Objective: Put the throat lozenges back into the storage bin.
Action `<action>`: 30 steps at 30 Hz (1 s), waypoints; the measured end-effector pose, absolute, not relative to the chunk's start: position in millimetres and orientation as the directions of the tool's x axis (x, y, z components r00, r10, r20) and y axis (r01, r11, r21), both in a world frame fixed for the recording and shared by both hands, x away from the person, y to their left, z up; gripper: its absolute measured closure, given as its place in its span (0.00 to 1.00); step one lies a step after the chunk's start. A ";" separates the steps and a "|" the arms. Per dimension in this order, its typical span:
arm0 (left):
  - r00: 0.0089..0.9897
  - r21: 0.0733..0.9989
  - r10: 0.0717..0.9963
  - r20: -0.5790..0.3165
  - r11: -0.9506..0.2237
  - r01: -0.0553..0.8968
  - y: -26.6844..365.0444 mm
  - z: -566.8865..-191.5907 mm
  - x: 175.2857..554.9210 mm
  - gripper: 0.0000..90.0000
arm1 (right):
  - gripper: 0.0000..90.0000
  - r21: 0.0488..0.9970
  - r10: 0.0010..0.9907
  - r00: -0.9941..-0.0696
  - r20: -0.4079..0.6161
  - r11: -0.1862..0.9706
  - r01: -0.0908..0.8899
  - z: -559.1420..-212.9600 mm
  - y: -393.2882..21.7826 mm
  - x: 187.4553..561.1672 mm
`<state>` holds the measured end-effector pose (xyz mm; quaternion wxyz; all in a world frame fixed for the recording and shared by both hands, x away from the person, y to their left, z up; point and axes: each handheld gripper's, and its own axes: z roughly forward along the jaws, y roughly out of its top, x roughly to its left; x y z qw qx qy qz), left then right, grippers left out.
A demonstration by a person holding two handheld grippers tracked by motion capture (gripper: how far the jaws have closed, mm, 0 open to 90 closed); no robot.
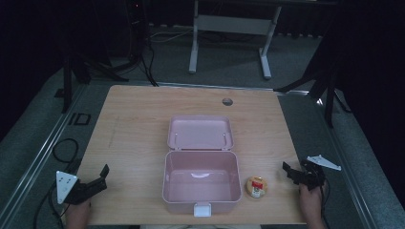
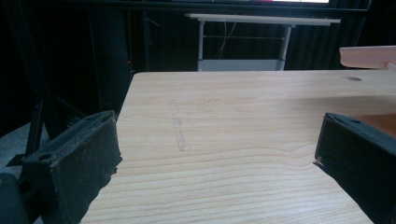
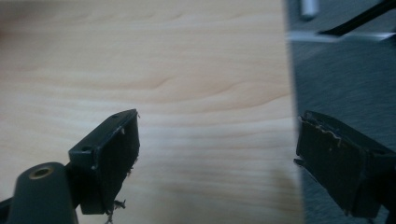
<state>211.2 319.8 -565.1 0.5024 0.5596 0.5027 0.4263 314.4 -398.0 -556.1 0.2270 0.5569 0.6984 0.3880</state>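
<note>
Beside the open pink box (image 1: 201, 179) — a round yellow-lidded tub (image 1: 256, 186).

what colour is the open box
Pale pink box, lid included; the high view shows it best.

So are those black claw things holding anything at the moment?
No, nothing is held. The left gripper and right gripper are both open over bare table, apart from the pink box and the small round jar.

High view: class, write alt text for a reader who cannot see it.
An open pink box sits on a wooden table, a small round packaged item just right of it. The left gripper and right gripper rest open at the table's near corners.
</note>
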 end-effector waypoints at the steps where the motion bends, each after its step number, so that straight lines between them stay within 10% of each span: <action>1: 0.131 0.991 0.991 -0.028 0.010 0.134 319.8 -565.1 211.2 0.00 | 0.14 0.795 0.954 -0.277 0.115 0.079 0.602 -556.1 -398.0 314.4; 19: 0.147 0.991 0.989 -0.033 0.013 0.136 320.3 -565.0 211.6 0.00 | 0.15 0.686 0.730 -0.679 0.078 0.455 0.568 -547.1 -402.7 320.2; 30: 0.154 0.990 0.988 -0.031 0.010 0.137 320.2 -565.0 211.7 0.00 | 0.16 0.417 0.540 -0.841 0.018 0.761 0.497 -519.1 -384.7 323.9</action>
